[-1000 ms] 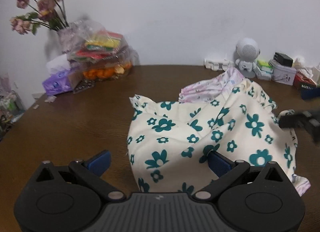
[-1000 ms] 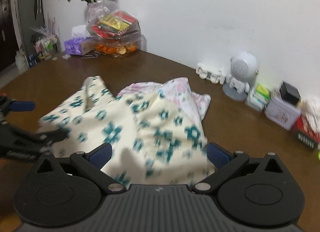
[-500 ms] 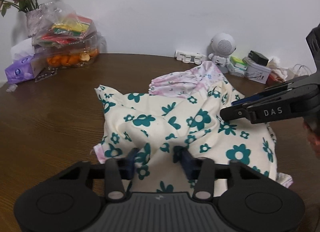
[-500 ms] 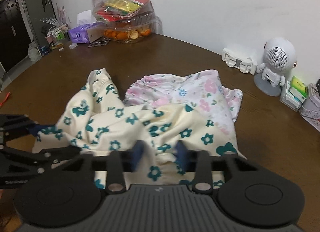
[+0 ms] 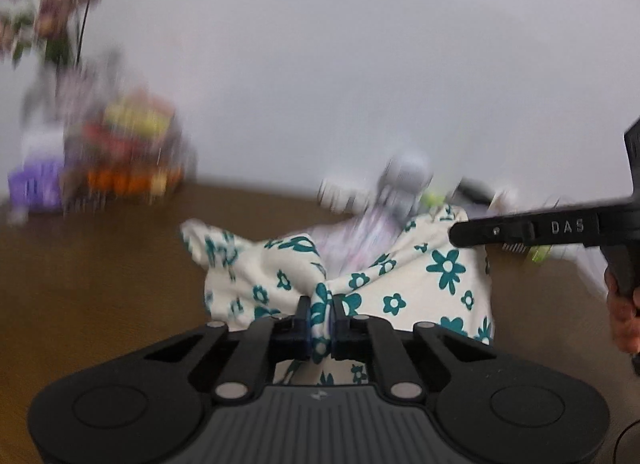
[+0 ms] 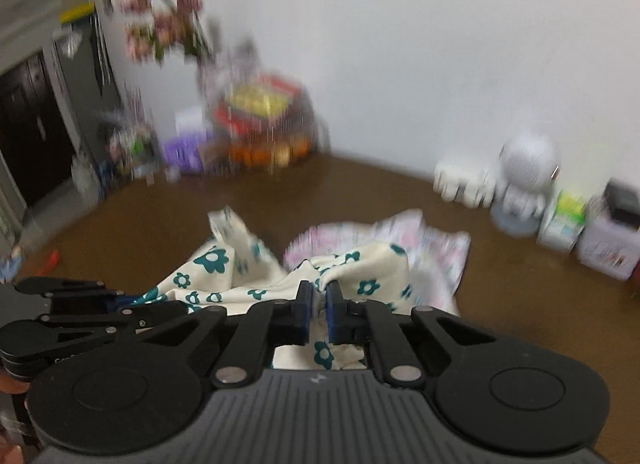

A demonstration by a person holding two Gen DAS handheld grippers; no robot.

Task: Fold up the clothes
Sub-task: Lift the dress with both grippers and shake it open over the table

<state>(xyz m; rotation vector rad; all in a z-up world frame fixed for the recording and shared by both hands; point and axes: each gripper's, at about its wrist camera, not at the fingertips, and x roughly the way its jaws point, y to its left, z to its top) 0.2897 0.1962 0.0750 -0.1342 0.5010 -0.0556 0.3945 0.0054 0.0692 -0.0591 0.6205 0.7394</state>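
A cream garment with teal flowers (image 5: 416, 280) hangs bunched above the brown table (image 5: 100, 272). My left gripper (image 5: 320, 318) is shut on a fold of its near edge. My right gripper (image 6: 318, 306) is shut on another fold of the same cream garment (image 6: 360, 264). In the left wrist view the right gripper (image 5: 520, 229) comes in from the right, a hand on its handle. The left gripper (image 6: 100, 308) shows at the lower left of the right wrist view. A pink floral garment (image 6: 404, 234) lies behind the cream one on the table (image 6: 520, 284). Both views are blurred.
At the back left stand a vase of pink flowers (image 6: 160, 27), a bag of snacks and oranges (image 6: 260, 123) and a purple tissue box (image 5: 36, 187). A white robot-shaped figure (image 6: 524, 179), a white power strip (image 6: 460, 185) and small boxes (image 6: 608, 236) line the back right.
Both grippers have gone from open to shut on the cream flowered garment and lifted it off the table. The cloth now hangs bunched between them.
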